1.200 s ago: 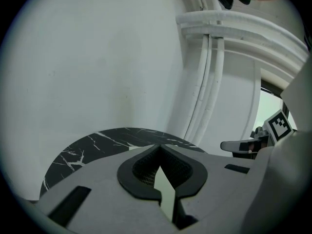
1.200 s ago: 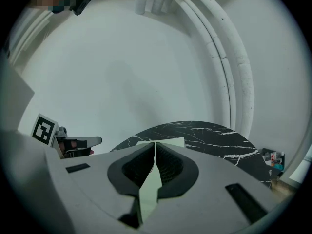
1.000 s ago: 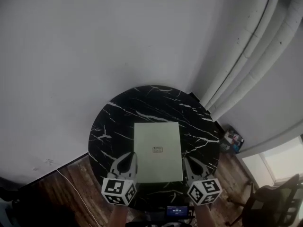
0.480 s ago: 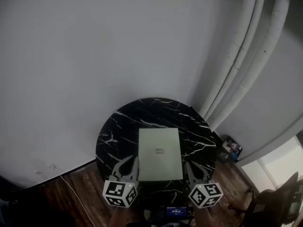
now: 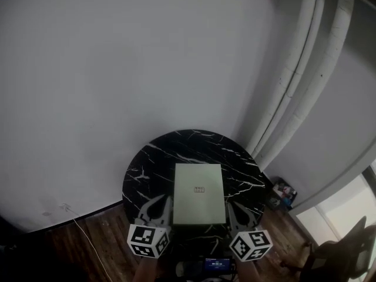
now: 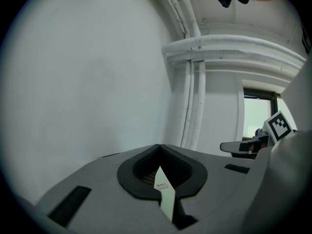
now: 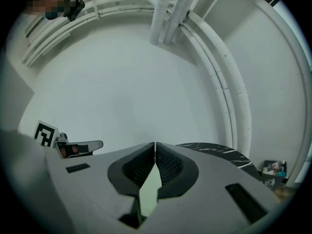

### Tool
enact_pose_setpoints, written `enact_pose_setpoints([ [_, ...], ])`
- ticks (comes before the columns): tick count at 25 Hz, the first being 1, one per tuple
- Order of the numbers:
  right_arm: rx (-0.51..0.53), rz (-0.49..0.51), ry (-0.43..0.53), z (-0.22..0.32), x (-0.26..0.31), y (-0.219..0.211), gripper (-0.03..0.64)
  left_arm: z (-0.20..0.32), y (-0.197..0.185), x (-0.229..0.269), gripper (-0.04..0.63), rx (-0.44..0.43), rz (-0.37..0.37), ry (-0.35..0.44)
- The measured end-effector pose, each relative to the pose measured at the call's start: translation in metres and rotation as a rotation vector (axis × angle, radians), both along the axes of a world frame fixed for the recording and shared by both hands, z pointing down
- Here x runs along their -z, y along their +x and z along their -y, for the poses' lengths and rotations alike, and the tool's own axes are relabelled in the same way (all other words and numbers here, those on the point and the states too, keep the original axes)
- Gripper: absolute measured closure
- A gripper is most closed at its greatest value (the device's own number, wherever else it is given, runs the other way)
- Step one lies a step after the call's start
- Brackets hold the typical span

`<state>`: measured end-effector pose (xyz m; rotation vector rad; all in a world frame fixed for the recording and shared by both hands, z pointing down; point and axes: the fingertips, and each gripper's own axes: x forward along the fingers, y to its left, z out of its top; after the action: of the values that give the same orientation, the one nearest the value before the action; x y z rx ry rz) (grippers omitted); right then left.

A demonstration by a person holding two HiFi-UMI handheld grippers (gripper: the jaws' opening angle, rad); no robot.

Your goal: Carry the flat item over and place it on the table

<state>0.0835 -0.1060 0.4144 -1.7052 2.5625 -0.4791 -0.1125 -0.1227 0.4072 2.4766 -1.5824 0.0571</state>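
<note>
Left tongs (image 5: 165, 205) and right tongs (image 5: 231, 208) pinch the flat item (image 5: 199, 194).

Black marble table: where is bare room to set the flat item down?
The round black marble table is bare left, beyond and right of the pale green flat panel; left gripper and right gripper, gripping it, crowd the near edge.

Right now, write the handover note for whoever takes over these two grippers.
Left gripper: shut on the near left edge of the pale green flat rectangular panel.
Right gripper: shut on its near right edge.
Panel: roughly level, over the round black marble table; contact with it cannot be told.
Done: panel gripped and brought to the table.
Left: set it down flat, open both grippers.
</note>
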Motion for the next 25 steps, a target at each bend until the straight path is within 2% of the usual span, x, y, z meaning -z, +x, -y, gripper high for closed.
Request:
enact_pose_setpoints([
  [7, -0.032, -0.04, 0.014, -0.005, 0.005, 0.006, 0.597, -0.004, -0.001, 0.008, 0.581, -0.01, 0.012, 0.022],
  [25, -0.051, -0.035, 0.011, 0.0, 0.006, 0.013, 0.597, 0.0, -0.003, 0.007, 0.581, -0.013, 0.001, 0.015],
])
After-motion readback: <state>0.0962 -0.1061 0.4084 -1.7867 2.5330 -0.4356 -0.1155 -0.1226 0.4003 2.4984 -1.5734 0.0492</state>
